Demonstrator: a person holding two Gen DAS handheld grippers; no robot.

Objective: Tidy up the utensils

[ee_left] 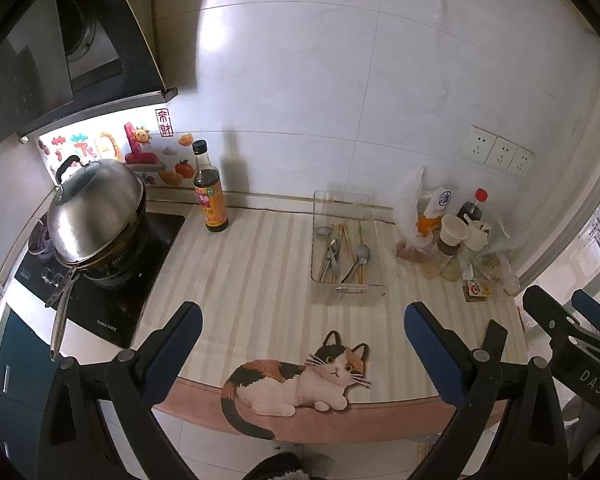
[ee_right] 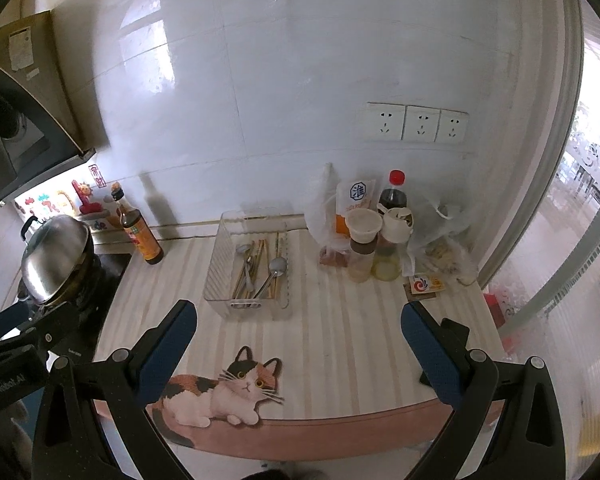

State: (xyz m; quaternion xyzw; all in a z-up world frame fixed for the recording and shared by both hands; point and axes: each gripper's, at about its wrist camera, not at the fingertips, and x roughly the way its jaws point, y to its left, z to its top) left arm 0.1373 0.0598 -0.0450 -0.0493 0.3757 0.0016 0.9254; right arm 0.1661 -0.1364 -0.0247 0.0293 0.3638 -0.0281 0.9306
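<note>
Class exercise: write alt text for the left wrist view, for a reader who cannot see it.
A clear plastic tray holding spoons and chopsticks sits on a striped counter mat, beyond the open, empty left gripper. A lidded wok stands left.

Tray (ee_right: 220,276) is clear plastic, ribbed sides. Spoons (ee_right: 278,266) inside are shiny metal, chopsticks (ee_right: 262,250) look like wood. Mat (ee_right: 340,344) is matt cloth w/ stripes. Pot lid (ee_left: 94,208) is polished steel, v. glossy. Wall tiles (ee_right: 300,80) are smooth and glossy. Gripper pads (ee_left: 172,344) are matt blue, rubbery-looking.
</note>
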